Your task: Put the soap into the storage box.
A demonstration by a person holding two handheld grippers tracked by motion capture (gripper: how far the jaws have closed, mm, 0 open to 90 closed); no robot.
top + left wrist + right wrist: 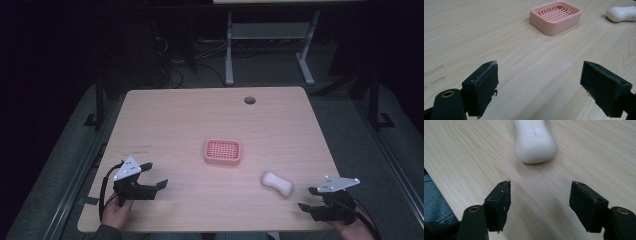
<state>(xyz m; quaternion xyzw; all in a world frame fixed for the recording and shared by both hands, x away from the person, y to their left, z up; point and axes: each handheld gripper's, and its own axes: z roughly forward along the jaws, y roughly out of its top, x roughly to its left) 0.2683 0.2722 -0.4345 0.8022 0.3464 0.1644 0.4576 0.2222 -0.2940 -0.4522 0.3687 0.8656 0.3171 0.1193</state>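
A pink slatted soap dish [222, 152] sits near the middle of the wooden table [165, 120]. A white bar of soap [277, 183] lies to its right, nearer the front edge. My right gripper [306, 198] is at the front right corner, open and empty, its jaws pointing at the soap a short way off. In the right gripper view the soap [534, 141] lies just ahead of the gripper [539, 195]. My left gripper [155, 175] is open and empty at the front left. The left gripper view has the dish [555, 17] and soap [622, 13] far beyond the gripper [539, 77].
A round cable hole [249, 100] is near the table's far edge. Beyond the table stand the legs of another desk [230, 50] on a dark floor. Grey floor [434, 200] borders the table edge in the right gripper view.
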